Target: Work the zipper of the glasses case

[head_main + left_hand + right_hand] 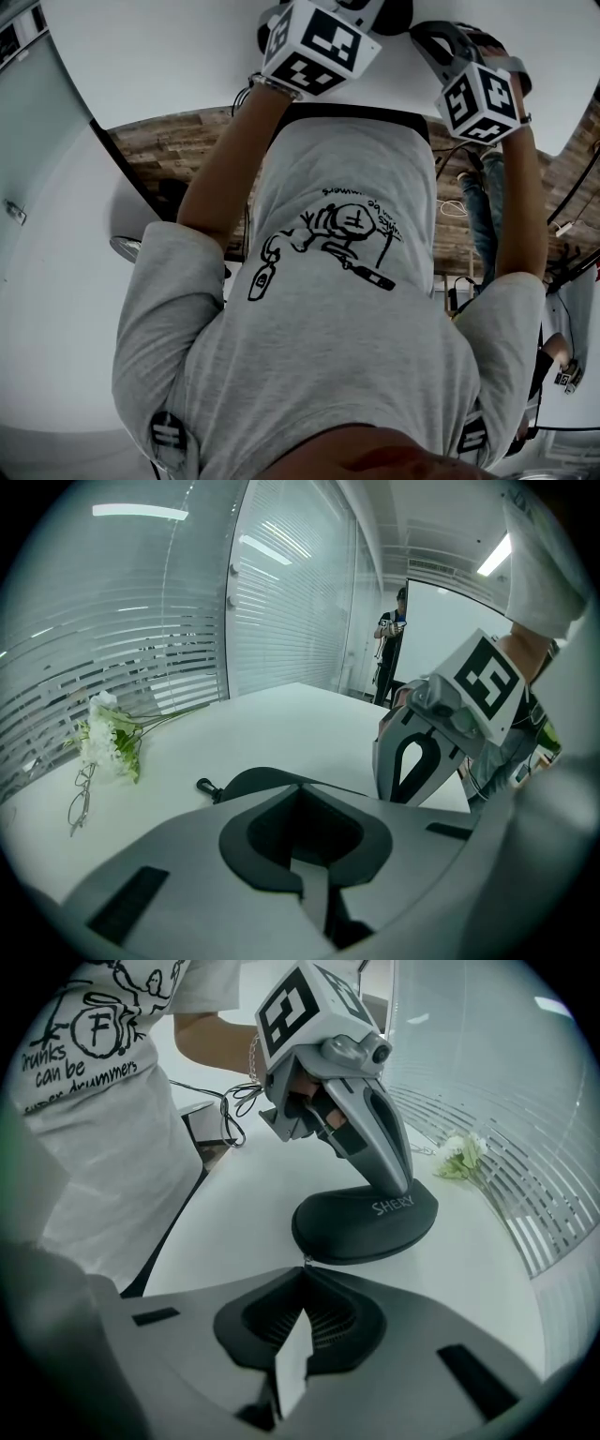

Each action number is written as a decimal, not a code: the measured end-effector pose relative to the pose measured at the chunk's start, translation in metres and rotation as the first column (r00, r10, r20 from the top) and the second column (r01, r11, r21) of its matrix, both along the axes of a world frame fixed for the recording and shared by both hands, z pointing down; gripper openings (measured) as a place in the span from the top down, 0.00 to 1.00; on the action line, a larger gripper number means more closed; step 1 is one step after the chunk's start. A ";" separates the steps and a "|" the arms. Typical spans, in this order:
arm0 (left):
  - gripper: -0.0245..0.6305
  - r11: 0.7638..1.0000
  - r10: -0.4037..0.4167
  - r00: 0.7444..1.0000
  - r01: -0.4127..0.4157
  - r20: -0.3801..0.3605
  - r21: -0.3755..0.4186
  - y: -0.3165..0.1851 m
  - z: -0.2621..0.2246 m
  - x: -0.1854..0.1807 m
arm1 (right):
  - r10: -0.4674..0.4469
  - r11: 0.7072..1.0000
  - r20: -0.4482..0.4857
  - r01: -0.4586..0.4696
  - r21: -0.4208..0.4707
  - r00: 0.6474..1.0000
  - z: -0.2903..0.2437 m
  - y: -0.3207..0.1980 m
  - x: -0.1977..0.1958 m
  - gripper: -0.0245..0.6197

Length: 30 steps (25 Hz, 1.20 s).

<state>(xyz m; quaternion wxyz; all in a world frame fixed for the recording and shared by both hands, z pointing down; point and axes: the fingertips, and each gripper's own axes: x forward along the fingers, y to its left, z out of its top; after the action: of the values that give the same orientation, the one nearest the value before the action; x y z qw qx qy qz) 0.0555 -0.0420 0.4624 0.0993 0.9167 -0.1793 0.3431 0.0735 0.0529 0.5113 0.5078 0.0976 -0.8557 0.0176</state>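
The black glasses case [366, 1218], marked SHERY, lies flat on the white table [487, 1269]. My left gripper [405, 1185] is shut, and its tips press down on the case's top near the lettering. My right gripper [304, 1265] is shut at the case's near edge, with a small metal zipper pull [306, 1258] showing at its tips. In the left gripper view, the left gripper [302, 785] hides most of the case [246, 780]; a small clip [204, 786] sticks out at its left. The head view shows only the left marker cube [319, 42] and the right marker cube [483, 98].
White flowers [108, 742] and a pair of glasses [80, 799] lie at the table's far side by the blinds. The table edge runs close to my shirt [84, 1129]. A person [389, 644] stands in a doorway far off.
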 end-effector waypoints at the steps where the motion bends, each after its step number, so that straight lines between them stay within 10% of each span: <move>1: 0.93 1.000 0.000 1.000 0.000 0.000 0.000 0.000 0.000 0.000 | 0.012 1.000 0.002 -0.012 0.000 1.000 -0.001 0.001 0.000 0.95; 16: 0.93 1.000 0.000 1.000 0.000 -0.001 0.008 0.000 -0.004 0.002 | 0.205 0.979 0.052 -0.204 -0.027 0.977 -0.007 0.010 -0.018 0.95; 30: 0.93 1.000 -0.014 1.000 0.014 -0.003 0.012 -0.004 -0.003 0.001 | 0.445 0.895 0.093 -0.440 -0.070 0.891 -0.007 0.007 -0.039 0.95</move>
<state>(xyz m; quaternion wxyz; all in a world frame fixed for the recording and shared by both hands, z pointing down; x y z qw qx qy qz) 0.0567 -0.0457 0.4591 0.0966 0.9164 -0.1875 0.3402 0.0347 0.0596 0.5040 0.4464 0.2768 -0.8361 0.1581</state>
